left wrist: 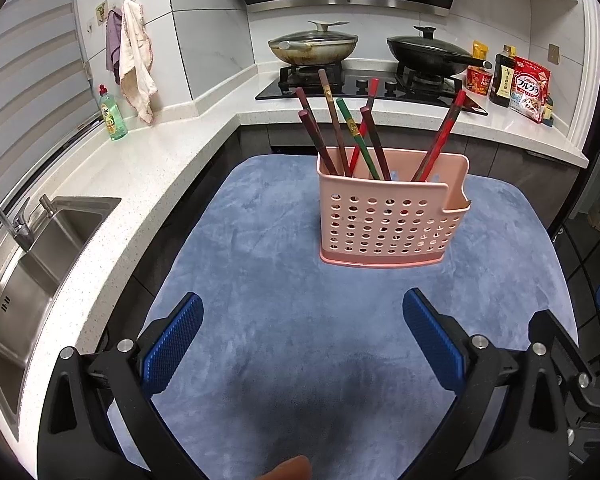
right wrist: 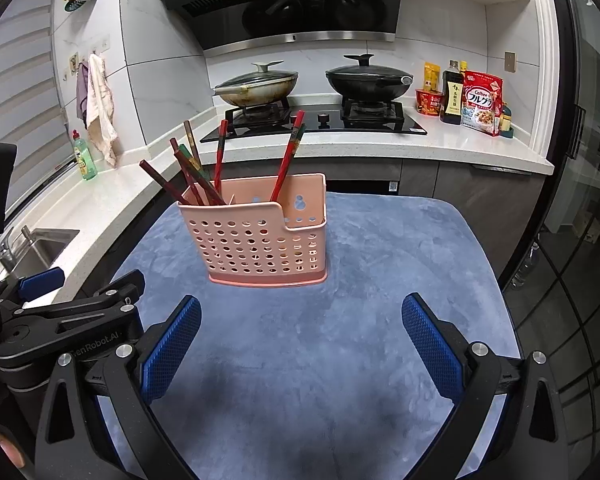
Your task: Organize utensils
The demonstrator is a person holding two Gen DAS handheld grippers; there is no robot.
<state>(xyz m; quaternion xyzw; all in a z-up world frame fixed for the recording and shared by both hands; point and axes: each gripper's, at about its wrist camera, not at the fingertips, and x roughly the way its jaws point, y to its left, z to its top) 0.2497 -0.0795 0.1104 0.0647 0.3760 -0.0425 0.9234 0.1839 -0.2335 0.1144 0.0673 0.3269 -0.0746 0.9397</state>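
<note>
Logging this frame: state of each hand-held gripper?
Left hand-held gripper: open, holding nothing.
Right hand-held gripper: open, holding nothing.

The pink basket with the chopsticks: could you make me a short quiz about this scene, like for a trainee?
1. True or false: all the chopsticks stand in the pink basket, none lying on the blue mat.
2. What is the left gripper holding? A) a chopstick B) nothing C) the basket
3. Fill in: both pans on the stove are covered with ____.

Key: 1 true; 2 B, and the right gripper is open and empty too; 3 lids.
</note>
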